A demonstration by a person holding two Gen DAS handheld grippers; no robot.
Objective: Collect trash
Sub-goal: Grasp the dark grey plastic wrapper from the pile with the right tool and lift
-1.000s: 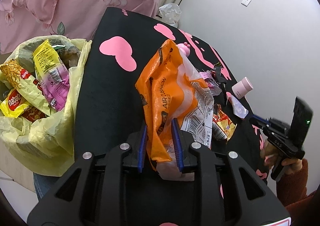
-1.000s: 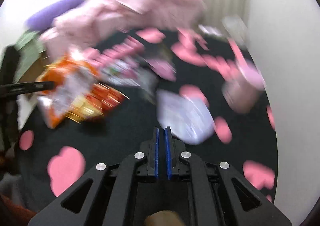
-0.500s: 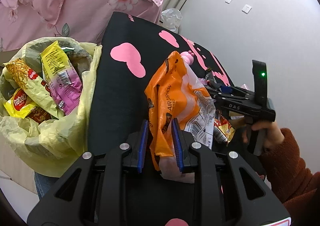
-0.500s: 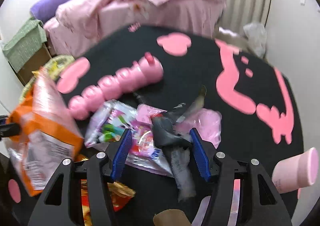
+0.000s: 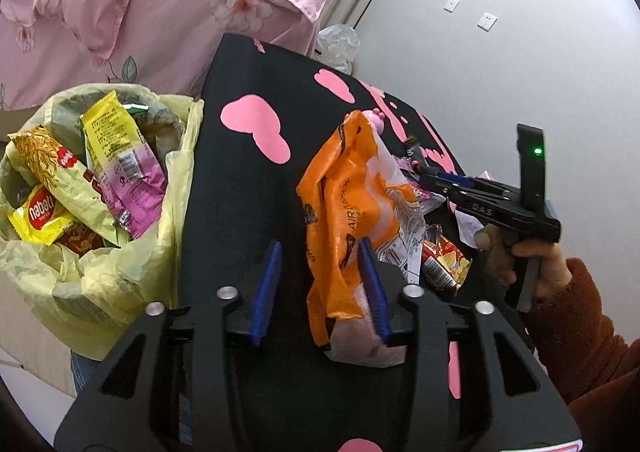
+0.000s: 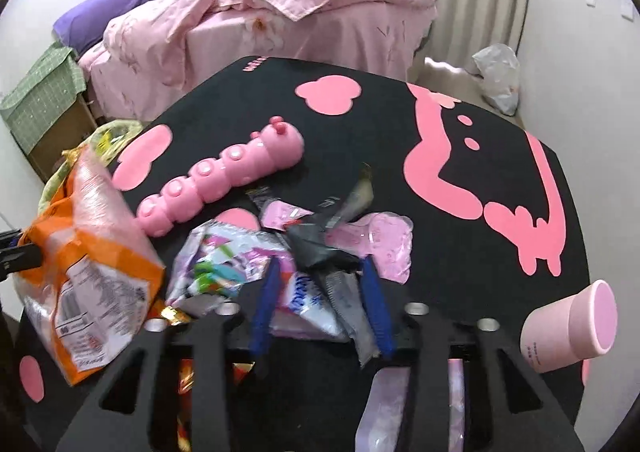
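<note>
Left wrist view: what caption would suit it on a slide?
Left gripper opening around an orange wrapper, beside a yellow trash bag already holding snack packets.

Bystander objects around the black mat.
Pink caterpillar toy (image 6: 224, 175) lies mid-mat; pink cup (image 6: 572, 326) on its side at the right edge; pink bedding (image 6: 280, 11) behind.

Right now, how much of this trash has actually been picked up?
Partly done. Several snack wrappers already sit in the yellow bag. The left gripper is opening with the orange bag between its jaws, still over the table. The right gripper is closing around a grey wrapper. A pile of wrappers remains.
</note>
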